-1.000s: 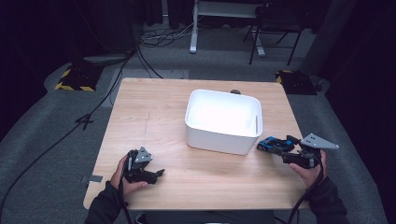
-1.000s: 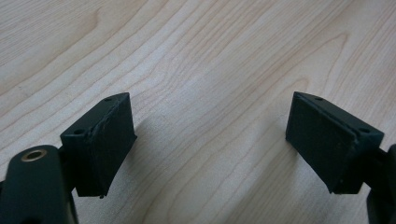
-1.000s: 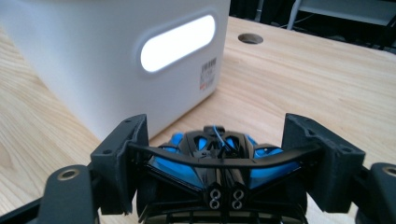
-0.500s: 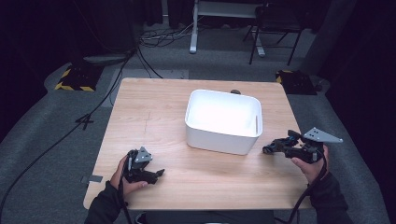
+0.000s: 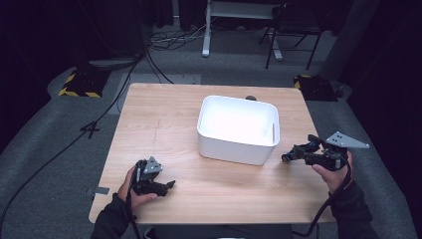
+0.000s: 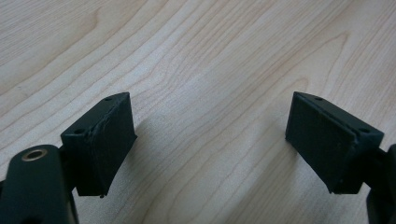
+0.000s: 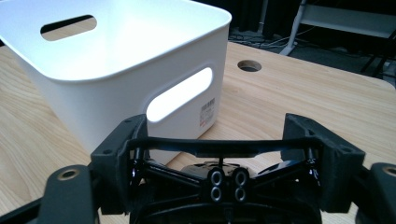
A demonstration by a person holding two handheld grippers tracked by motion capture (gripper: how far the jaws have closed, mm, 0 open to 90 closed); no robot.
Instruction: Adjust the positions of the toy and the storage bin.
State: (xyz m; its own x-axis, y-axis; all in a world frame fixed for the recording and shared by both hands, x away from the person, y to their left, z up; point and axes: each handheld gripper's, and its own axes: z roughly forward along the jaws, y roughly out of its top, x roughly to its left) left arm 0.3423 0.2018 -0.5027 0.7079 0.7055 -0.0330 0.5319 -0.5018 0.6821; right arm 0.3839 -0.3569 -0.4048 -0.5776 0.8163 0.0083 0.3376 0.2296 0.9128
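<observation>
Right gripper [image 5: 291, 156], in our high view, hovers off the desk's right edge beside the white bin [image 5: 238, 129], clamped on a toy car [image 5: 300, 151]. Our left gripper [image 6: 210, 140] view shows jaws apart over bare desk [image 6: 210, 56]. Our right gripper view shows the car [image 7: 224, 175] spanning the pads: judged light, rigid, glossy; grip its flanks.

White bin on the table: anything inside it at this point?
From the high view the white bin looks bare inside, just white floor and walls. The near wall hides the strip of floor behind it. The black toy car is outside, clamped in the right gripper.
</observation>
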